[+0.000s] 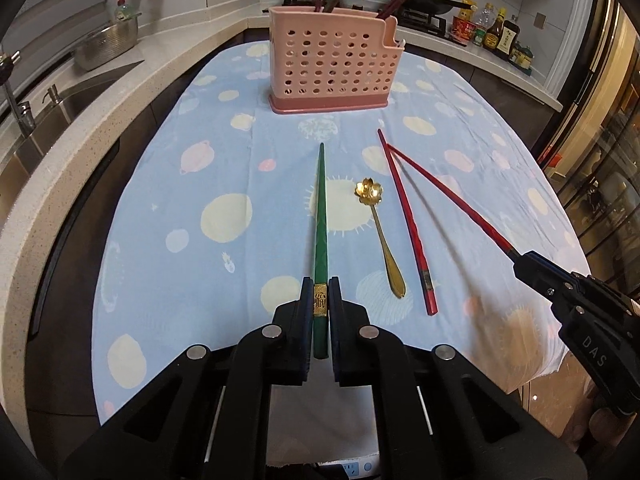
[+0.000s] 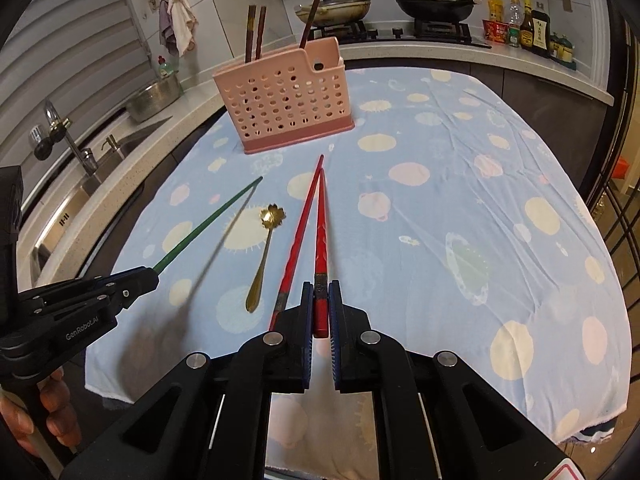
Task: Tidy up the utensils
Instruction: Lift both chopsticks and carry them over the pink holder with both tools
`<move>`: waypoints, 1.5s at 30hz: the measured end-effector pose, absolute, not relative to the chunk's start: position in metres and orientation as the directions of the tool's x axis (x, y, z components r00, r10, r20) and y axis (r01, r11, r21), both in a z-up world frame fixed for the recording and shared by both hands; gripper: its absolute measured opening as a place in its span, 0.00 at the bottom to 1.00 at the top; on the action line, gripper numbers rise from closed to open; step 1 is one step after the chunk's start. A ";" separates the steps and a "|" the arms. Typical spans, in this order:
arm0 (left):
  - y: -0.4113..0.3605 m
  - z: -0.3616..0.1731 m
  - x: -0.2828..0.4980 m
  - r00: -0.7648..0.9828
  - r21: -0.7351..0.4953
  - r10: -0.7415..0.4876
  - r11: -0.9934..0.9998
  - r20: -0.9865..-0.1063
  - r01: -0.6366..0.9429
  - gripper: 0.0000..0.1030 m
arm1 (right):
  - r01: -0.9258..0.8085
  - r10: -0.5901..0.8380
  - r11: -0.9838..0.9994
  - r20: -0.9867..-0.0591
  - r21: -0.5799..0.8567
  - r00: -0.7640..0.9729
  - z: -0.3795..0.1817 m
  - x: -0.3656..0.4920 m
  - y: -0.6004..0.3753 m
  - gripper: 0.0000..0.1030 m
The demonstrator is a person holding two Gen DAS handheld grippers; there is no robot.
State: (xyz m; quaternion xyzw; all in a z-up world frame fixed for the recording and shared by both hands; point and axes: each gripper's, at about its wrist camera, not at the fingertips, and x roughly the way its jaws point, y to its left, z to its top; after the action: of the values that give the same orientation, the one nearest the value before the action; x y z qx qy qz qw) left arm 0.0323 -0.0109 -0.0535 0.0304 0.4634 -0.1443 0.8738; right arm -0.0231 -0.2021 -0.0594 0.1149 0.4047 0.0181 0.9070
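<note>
Green chopstick [image 1: 320,216] clamped in left tool [image 1: 321,296], tip forward.

The bottle labels [image 1: 505,38] beside the stove are too small to read.

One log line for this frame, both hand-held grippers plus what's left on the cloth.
left: shut on green chopstick | right: shut on red chopstick | cloth: spoon, second red chopstick

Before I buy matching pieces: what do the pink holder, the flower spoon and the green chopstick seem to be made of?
Pink holder: looks like matte moulded plastic, with rows of uniform round holes and a darker base.
Flower spoon: likely metal with a polished gold-tone finish; its bowl glints.
Green chopstick: unclear, perhaps lacquered wood or plastic; smooth green coat and a gold patterned band, clamped in the left gripper.
</note>
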 end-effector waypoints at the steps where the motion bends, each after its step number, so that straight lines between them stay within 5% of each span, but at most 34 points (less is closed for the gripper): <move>1: -0.010 -0.049 0.033 0.537 -0.082 -0.226 0.957 -0.813 0.278 0.07 | 0.060 0.127 0.972 -0.719 0.228 0.683 -0.053 -0.023 -0.203 0.07; 29: -0.008 0.083 0.117 0.737 -0.074 -0.257 0.960 -0.625 0.272 0.07 | 0.009 0.115 0.965 -0.453 0.262 0.884 0.092 0.051 -0.239 0.07; 45: -0.022 0.181 0.178 0.856 -0.048 -0.258 0.963 -0.448 0.265 0.07 | -0.051 0.133 0.958 -0.279 0.284 0.951 0.174 0.135 -0.251 0.07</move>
State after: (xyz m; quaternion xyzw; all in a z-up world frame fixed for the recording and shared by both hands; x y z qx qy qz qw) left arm 0.1782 -0.0220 0.1806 0.0076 0.2312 -0.1358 0.9633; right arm 0.1349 -0.2513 0.1740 0.1378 0.1492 0.0470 0.9780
